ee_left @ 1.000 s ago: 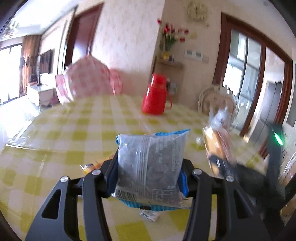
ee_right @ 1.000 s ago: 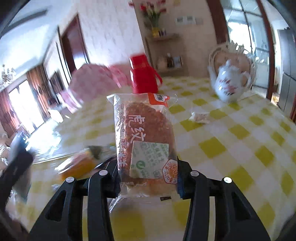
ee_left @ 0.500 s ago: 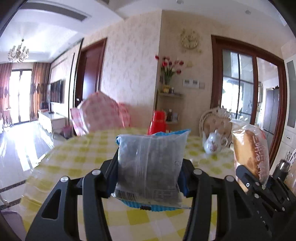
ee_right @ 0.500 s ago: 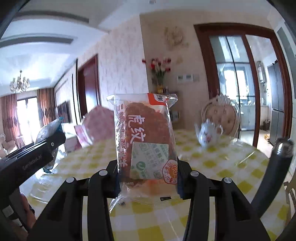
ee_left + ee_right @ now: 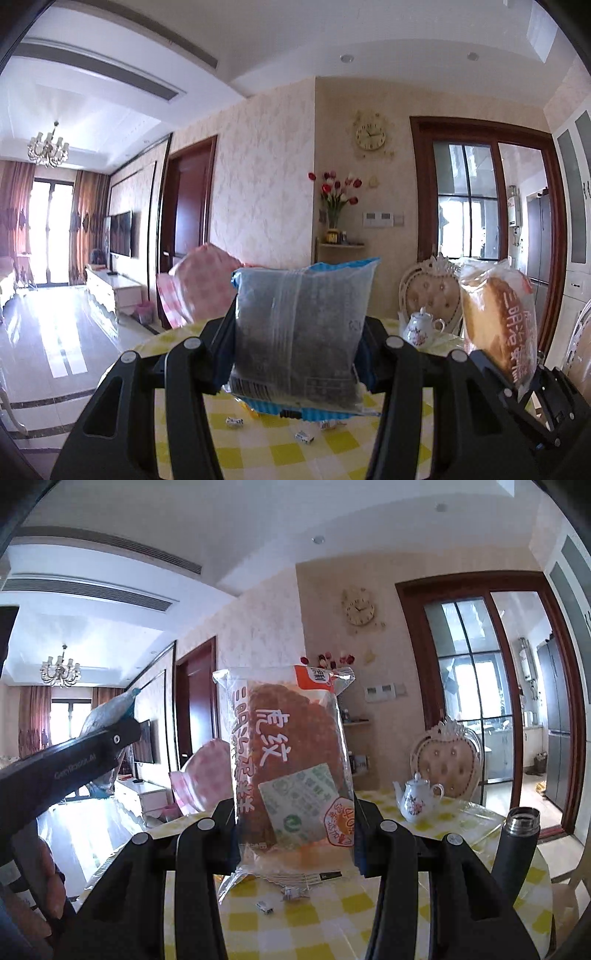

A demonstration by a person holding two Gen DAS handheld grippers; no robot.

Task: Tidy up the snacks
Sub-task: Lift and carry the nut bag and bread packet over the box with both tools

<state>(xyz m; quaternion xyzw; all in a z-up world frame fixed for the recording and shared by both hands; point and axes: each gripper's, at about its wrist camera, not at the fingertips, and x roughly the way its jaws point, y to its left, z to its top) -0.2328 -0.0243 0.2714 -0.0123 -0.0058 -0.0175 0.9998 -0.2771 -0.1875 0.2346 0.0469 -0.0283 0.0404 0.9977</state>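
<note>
Up front in the left wrist view: left gripper (image 5: 297, 332) pinching a dark-filled clear packet with blue edging (image 5: 299, 332) upright between its two fingers, pads pressed on both side edges, packet lifted clear of the yellow checked tablecloth (image 5: 258, 454). Below the packet, small wrapped candies (image 5: 304, 436) scattered on the cloth. At far right, a bagged round bread (image 5: 496, 325) standing upright in the other gripper, seen side-on. Behind, a white floral teapot (image 5: 421, 326) on the table's far side, an ornate padded chair (image 5: 432, 295) beyond it, a pink checked cushion (image 5: 201, 288) to the left, a wall clock (image 5: 370, 136) and red tulips in a vase (image 5: 336, 195) on a corner shelf

Next, the right wrist view: right gripper (image 5: 293, 830) clamped on the bread bag's (image 5: 291, 768) lower sides, fingers closed against the wrapper, bag held vertical above the checked cloth (image 5: 325, 930), orange label and white lettering facing the camera. At left, the left gripper's (image 5: 122, 734) black finger (image 5: 74, 764) reaching in with the grey-blue packet (image 5: 107, 716) at its tip, part of a hand (image 5: 50, 886) beneath. Right of the bag, the teapot (image 5: 419, 797) and a dark metal flask with open mouth (image 5: 517, 849) near the table edge; two small wrapped candies (image 5: 280, 899) lying on the cloth below the bag
</note>
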